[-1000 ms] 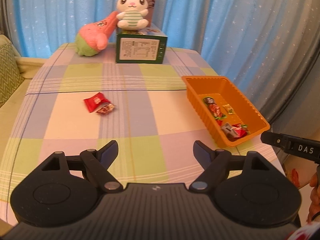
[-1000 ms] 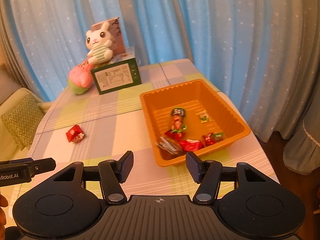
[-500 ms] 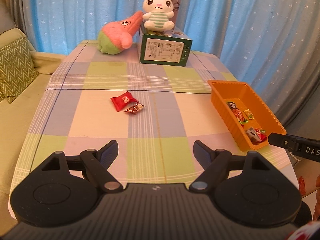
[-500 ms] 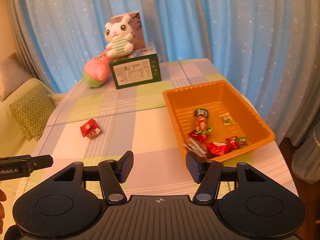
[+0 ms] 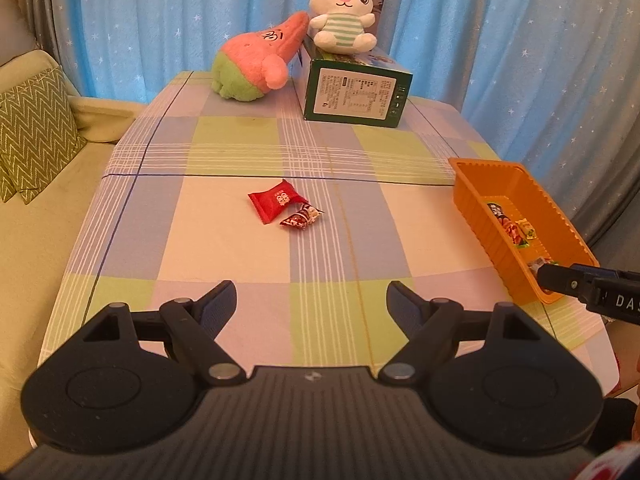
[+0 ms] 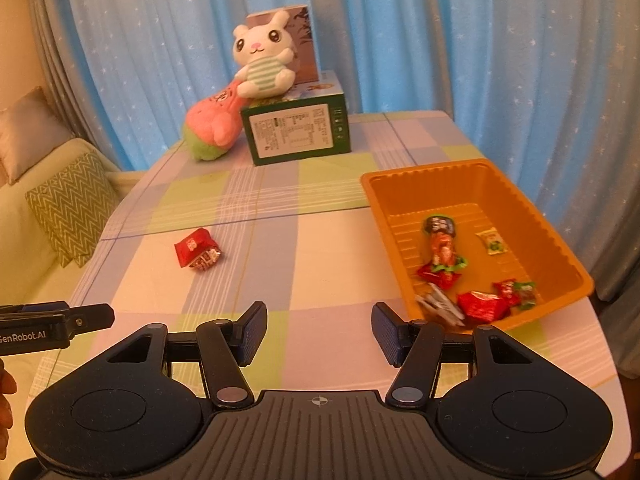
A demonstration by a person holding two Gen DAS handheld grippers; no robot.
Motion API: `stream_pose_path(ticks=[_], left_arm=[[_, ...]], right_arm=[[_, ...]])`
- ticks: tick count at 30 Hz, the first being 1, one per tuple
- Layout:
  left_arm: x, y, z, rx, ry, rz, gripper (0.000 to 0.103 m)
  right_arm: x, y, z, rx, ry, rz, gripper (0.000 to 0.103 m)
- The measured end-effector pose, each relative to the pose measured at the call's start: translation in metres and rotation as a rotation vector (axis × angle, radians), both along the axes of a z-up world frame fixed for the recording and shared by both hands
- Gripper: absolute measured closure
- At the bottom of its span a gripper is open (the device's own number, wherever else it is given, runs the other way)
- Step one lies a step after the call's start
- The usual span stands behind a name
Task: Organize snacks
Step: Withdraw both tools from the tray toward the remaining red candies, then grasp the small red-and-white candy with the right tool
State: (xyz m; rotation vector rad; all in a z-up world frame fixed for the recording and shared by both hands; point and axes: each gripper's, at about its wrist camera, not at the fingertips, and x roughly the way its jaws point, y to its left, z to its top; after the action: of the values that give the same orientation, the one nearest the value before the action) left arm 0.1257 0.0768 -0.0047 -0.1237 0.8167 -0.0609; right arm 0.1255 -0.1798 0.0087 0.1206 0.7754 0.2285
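Note:
Two wrapped snacks lie together mid-table: a red packet (image 5: 274,200) and a smaller red patterned candy (image 5: 301,218) touching its right side. They also show in the right wrist view, the packet (image 6: 191,246) and the candy (image 6: 205,260). An orange tray (image 6: 472,172) at the table's right holds several wrapped snacks (image 6: 442,250); in the left wrist view the tray (image 5: 476,208) is at the right. My left gripper (image 5: 310,304) is open and empty, short of the two snacks. My right gripper (image 6: 319,334) is open and empty, just left of the tray's near corner.
A green box (image 5: 356,94) stands at the table's back with a white bunny plush (image 5: 342,20) on it and a pink-green plush (image 5: 256,62) beside it. A sofa with a zigzag cushion (image 5: 34,124) is on the left. Blue curtains hang behind.
Both grippers have swung left: the two loose snacks have shifted toward the middle of the left wrist view and the tray toward its right edge. Both stay open and empty.

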Motion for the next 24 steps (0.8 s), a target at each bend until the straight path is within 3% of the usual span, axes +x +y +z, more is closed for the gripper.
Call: stream_pose_path(ticks=[12,24], left_arm=[[0.049,0.047,-0.025,0.030,0.022,-0.002,0.023],[0.102,0.092,-0.062,0.056,0.039,0.012,0.023]], right_arm=[[0.052,0.066,-0.033,0.052,0.015,0.080,0.045],[0.124,0.128,-0.093,0.116,0.062,0.106,0.045]])
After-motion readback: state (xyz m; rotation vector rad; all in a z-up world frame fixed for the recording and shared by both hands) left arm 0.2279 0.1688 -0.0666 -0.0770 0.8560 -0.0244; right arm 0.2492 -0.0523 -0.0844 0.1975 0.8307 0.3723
